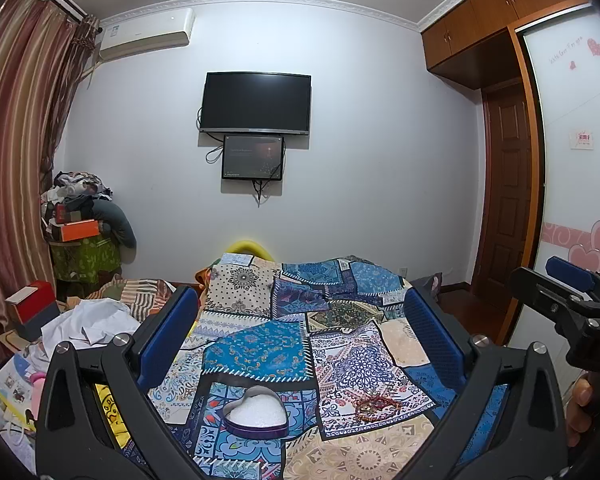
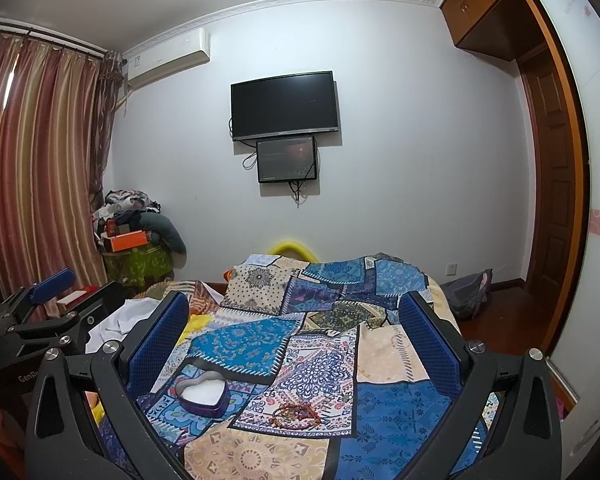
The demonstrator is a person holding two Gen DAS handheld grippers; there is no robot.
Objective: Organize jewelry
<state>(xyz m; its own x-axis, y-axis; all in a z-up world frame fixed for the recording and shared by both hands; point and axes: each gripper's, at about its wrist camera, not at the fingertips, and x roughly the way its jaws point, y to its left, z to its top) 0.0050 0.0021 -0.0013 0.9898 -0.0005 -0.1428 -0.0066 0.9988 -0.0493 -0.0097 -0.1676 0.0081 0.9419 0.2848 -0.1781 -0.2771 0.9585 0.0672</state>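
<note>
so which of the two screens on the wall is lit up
The smaller lower screen, hanging just under the big TV. It shows a dim reddish picture with text, while the larger TV above it is plain black.

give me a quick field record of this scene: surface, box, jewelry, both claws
surface: patchwork quilt over a bed
box: heart-shaped tin, lid off, white filling, nothing else visible inside
jewelry: small tangle of red and gold bracelets on the quilt, right of the tin, apart from it
left claw: open, empty, above the quilt facing tin and bracelets
right claw: open, empty, beside the left one
progress: jewelry not yet in the tin
</note>
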